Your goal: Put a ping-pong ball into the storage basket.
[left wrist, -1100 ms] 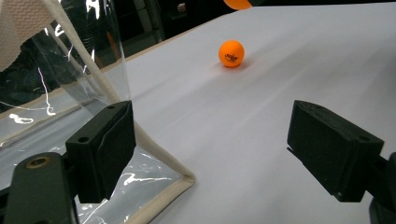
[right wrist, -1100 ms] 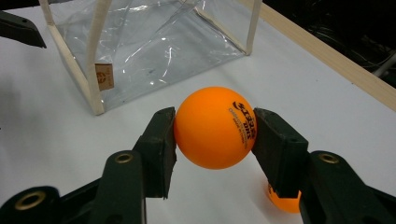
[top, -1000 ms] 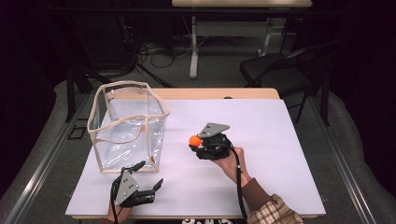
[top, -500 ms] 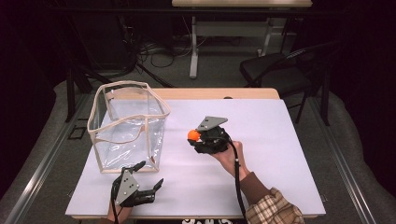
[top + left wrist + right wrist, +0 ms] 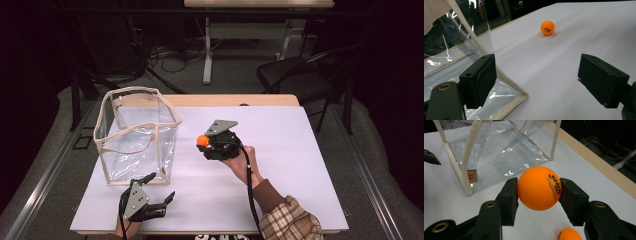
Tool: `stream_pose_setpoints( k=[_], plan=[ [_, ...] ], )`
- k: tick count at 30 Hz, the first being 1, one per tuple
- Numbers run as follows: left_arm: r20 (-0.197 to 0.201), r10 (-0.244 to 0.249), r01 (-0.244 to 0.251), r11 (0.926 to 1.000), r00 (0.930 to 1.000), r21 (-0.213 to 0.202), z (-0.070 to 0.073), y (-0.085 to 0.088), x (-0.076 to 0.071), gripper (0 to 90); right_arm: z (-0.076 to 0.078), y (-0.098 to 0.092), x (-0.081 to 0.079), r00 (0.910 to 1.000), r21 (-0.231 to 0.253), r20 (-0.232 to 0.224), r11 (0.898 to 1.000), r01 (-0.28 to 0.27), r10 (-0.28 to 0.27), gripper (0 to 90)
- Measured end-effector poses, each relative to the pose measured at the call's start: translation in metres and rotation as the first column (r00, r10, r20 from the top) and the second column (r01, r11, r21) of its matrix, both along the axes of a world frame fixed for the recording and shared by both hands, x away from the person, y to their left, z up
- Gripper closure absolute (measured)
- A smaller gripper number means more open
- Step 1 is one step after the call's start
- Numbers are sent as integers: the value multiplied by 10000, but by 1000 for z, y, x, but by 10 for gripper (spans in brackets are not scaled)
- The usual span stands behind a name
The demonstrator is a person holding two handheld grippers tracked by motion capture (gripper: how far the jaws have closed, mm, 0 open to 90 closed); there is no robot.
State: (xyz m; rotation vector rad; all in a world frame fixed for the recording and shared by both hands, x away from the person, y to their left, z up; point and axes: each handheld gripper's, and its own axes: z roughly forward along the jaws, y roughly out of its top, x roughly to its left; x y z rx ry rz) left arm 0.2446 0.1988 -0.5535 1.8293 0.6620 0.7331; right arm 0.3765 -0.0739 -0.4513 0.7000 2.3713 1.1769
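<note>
Worktop (image 5: 300, 150): white sheet on top, bare wood strip (image 5: 235, 100) exposed along the far edge. A loose orange ball (image 5: 547, 27) with dark print sits on the sheet, touching nothing. Behind the worktop there's a black chair (image 5: 295, 75) to the right, well apart from it. Second table (image 5: 260, 3) at the back, light top, white leg (image 5: 207, 55) down to the floor. Tangle of black cables (image 5: 170, 52) just beside that leg. Grey floor (image 5: 380, 150) on both sides, with a metal rail (image 5: 45, 180) running along the left. Background is dark, details unreadable.
</note>
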Motion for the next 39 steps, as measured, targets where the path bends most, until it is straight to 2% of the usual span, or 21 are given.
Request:
stream_pose_setpoints(
  k=[16, 35, 39],
  plan=[
    [-43, -20, 19, 10000, 10000, -66, 0, 0, 0, 155, 3, 15, 7, 9999, -42, -66, 9999, -160, 159, 505],
    [-34, -34, 34, 10000, 10000, -79, 0, 0, 0, 155, 11, 22, 12, 9998, -162, 44, 9997, -173, 174, 506],
    [-51, -40, 40, 9999, 10000, -100, 0, 0, 0, 155, 15, 21, 15, 9999, -56, 87, 9999, -129, 130, 506]
  ],
)
